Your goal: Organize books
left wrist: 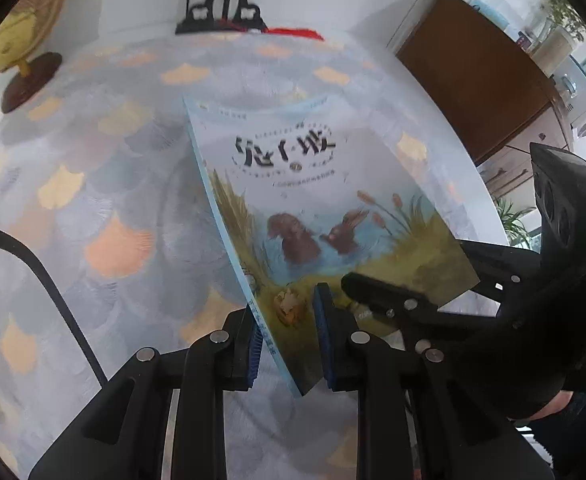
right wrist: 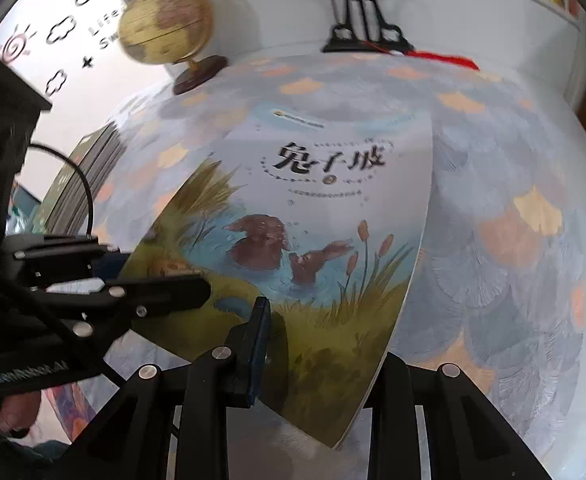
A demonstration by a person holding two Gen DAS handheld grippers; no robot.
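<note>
A thin picture book (left wrist: 313, 184) with two brown rabbits on its cover is lifted at a tilt above the patterned tablecloth (left wrist: 105, 168). My left gripper (left wrist: 287, 306) is shut on the book's spine edge, blue pads (left wrist: 321, 320) pressing both faces. My right gripper (left wrist: 369, 292) comes in from the right and clamps the neighbouring corner. In the right wrist view the same book (right wrist: 313, 208) fills the middle. My right gripper (right wrist: 325, 332) is shut on its lower edge, one finger hidden behind the cover. The left gripper (right wrist: 181, 292) bites the book's left edge.
A globe (right wrist: 165, 24) on a dark base and a black metal stand (right wrist: 365, 32) with a red tassel stand at the table's far side. Several books (right wrist: 89, 172) are stacked at the left. A brown cabinet (left wrist: 477, 80) lies beyond the table's right edge.
</note>
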